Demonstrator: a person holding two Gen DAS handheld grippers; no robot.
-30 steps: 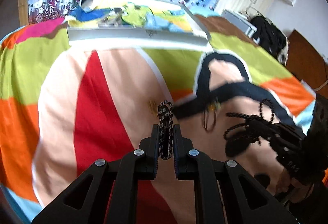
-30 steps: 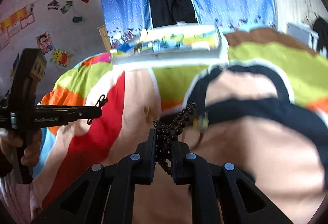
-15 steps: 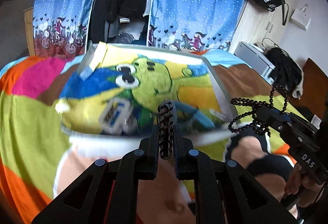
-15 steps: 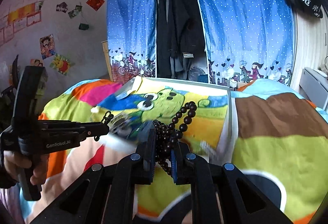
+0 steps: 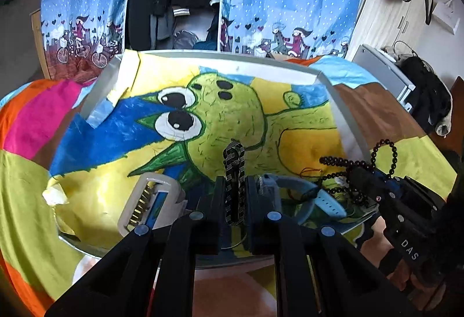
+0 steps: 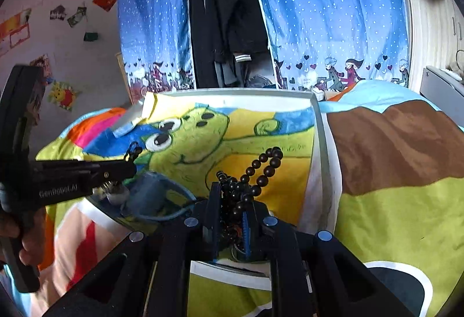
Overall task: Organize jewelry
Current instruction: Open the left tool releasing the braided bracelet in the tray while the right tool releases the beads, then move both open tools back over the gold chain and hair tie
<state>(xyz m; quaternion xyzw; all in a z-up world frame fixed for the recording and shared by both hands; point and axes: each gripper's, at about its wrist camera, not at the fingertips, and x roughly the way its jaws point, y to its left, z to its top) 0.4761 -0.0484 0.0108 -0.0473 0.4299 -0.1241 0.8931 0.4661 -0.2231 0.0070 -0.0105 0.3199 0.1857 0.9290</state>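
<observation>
My left gripper (image 5: 233,195) is shut on a black-and-silver chain bracelet (image 5: 233,160) that stands up between its fingers. My right gripper (image 6: 232,209) is shut on a dark bead bracelet (image 6: 262,169) whose loops stick out up and to the right. Both hang over the near edge of a shallow grey tray (image 5: 345,117) lined with a green cartoon drawing (image 5: 232,114). In the left wrist view the right gripper (image 5: 352,172) shows at the right with the beads (image 5: 385,154). In the right wrist view the left gripper (image 6: 129,165) reaches in from the left.
The tray (image 6: 319,125) holds a white hair clip (image 5: 148,195), a light blue watch strap (image 5: 307,195) and thin red cords. It lies on a multicoloured bedspread (image 6: 400,201). Blue starry curtains (image 6: 319,12) and hanging dark clothes stand behind. A hand (image 6: 17,238) grips the left tool.
Both grippers have lifted from low over the bedspread and moved forward to the tray's near edge, each still holding its bracelet.
</observation>
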